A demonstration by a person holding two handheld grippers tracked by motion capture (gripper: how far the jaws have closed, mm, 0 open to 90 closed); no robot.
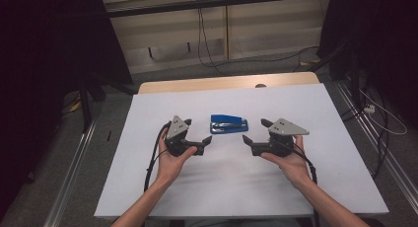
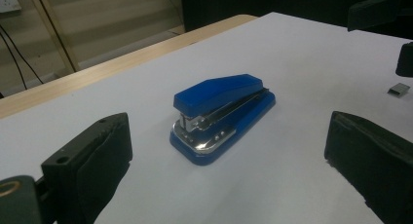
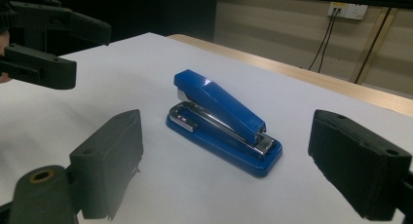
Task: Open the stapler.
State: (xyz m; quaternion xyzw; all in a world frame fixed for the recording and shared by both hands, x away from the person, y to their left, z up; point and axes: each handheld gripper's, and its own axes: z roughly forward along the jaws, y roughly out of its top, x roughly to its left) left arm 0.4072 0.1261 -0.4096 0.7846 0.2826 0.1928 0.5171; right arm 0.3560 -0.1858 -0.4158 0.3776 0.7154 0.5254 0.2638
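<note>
A blue stapler (image 1: 229, 124) lies flat on the white table top (image 1: 222, 187), near its middle. In the high view, my left gripper (image 1: 197, 131) hovers just left of it and my right gripper (image 1: 256, 131) just right, both pointing inward at the stapler. From the left gripper view, the stapler (image 2: 221, 112) sits ahead between the wide-apart jaws of my left gripper (image 2: 226, 180), untouched. The right gripper view has the stapler (image 3: 221, 119) likewise ahead of my right gripper (image 3: 234, 185), whose jaws stand apart with nothing gripped.
A small grey strip of staples (image 2: 399, 89) lies on the table to the right in the left gripper view. The table's wooden far edge (image 1: 226, 82) borders a floor with cables (image 1: 207, 49). Dark frames stand at both sides.
</note>
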